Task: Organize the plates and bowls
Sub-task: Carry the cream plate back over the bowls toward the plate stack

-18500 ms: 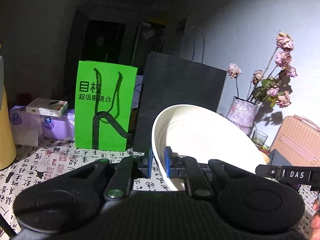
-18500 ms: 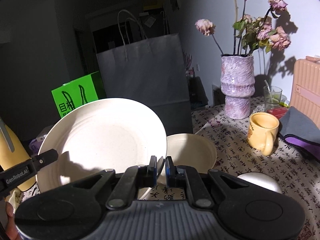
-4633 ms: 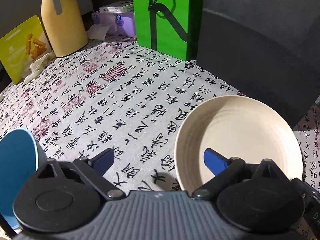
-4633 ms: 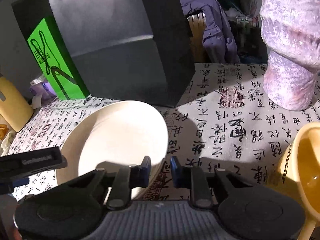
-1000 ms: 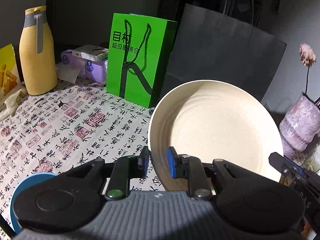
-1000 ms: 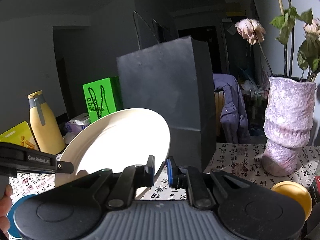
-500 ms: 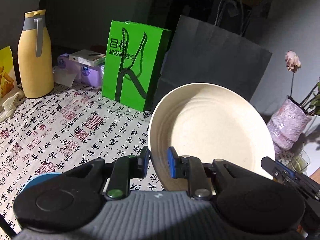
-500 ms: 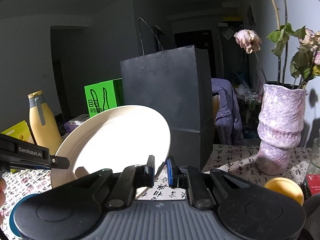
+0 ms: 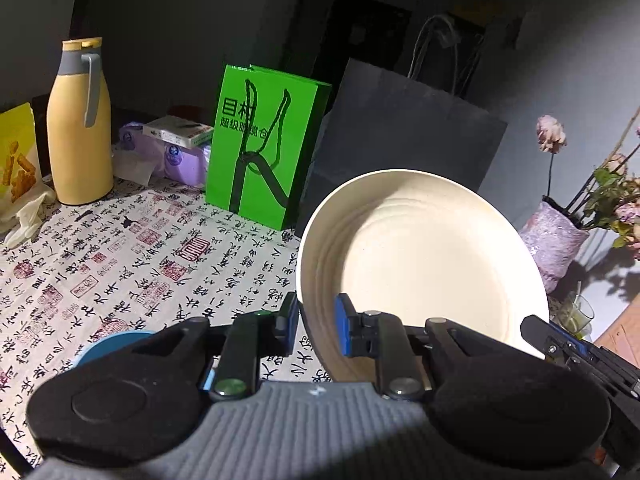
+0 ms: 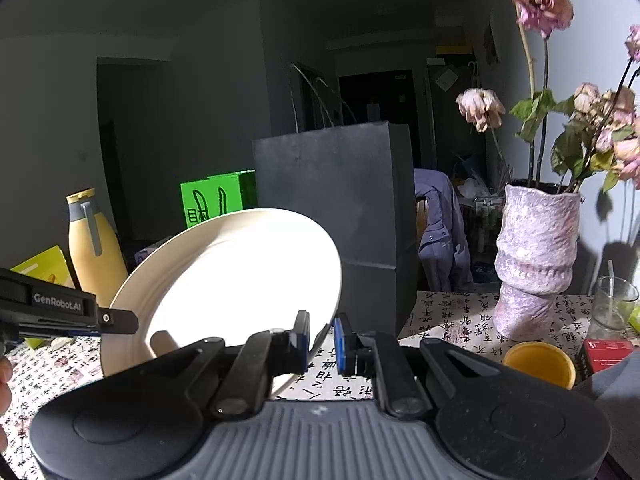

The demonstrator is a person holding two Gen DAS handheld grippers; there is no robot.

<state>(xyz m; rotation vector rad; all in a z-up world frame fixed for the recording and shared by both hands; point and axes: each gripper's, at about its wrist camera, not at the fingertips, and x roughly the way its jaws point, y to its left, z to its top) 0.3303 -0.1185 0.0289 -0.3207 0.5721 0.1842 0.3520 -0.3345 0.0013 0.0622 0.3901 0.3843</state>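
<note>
A cream plate point(image 9: 420, 264) hangs tilted in the air above the printed tablecloth, held from both sides. My left gripper point(image 9: 317, 322) is shut on its left rim, blue pads pinching the edge. My right gripper point(image 10: 322, 340) is shut on the opposite rim of the same cream plate point(image 10: 232, 280). In the left wrist view the right gripper's body point(image 9: 568, 350) shows past the plate's lower right edge. The left gripper's arm point(image 10: 72, 312) crosses the left of the right wrist view. A blue dish point(image 9: 116, 342) lies on the cloth under my left gripper, mostly hidden.
A green bag point(image 9: 268, 144) and a black paper bag point(image 9: 400, 128) stand at the back. A yellow bottle point(image 9: 80, 120) and tissue packs point(image 9: 168, 152) are at the left. A purple vase point(image 10: 536, 264), a glass point(image 10: 612, 304) and a yellow mug point(image 10: 538, 362) stand on the right.
Both grippers have lifted the plate and carried it rightward; the vase and mug have slid left in the right wrist view. Both grips are unchanged.
</note>
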